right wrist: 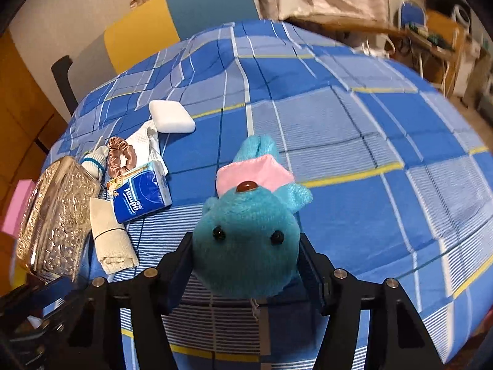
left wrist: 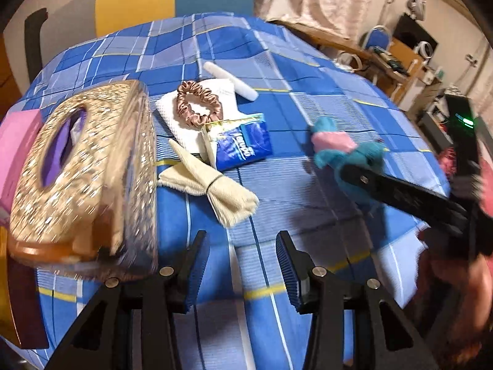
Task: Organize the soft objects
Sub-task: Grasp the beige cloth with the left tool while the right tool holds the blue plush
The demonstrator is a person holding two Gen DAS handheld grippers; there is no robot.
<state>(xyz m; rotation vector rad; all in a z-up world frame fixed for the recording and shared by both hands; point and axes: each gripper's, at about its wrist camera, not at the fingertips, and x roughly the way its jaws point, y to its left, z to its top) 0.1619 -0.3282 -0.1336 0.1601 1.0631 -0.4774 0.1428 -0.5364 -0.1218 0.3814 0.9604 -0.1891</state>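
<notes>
Plush toy (right wrist: 246, 243): a turquoise animal with black bead eyes, a brown nose and a pink garment, held at the head between the fingers of the right gripper (right wrist: 246, 262). The pads press on both sides of the head. Its long axis runs away from the gripper, with the head nearest the camera and the feet pointing toward the far edge of the table (right wrist: 354, 129). From the left wrist view the same toy (left wrist: 348, 151) hangs above the blue checked cloth at the right, well apart from the other items.

Readable writing: one item only. The blue tissue pack (right wrist: 140, 195) carries the brand "Tempo" in white letters, seen inverted in the left wrist view (left wrist: 238, 146).

Containers: a gold, embossed tissue box (left wrist: 83, 172) stands at the left edge of the table. An oval opening in its top shows purple material inside; what that is cannot be determined. A pink block (left wrist: 17, 148) stands just beyond it.

Other items lie grouped beside the box. A cream cloth bundle (left wrist: 212, 185), tied round the middle with a dark band, lies just beside the tissue pack. A bronze satin scrunchie (left wrist: 198, 104) rests on a white folded cloth (left wrist: 172, 120). A white rounded pad (right wrist: 172, 116) lies farther back.

The left gripper (left wrist: 243, 271) hovers over bare cloth near the box. Its fingers are spread and hold nothing.
</notes>
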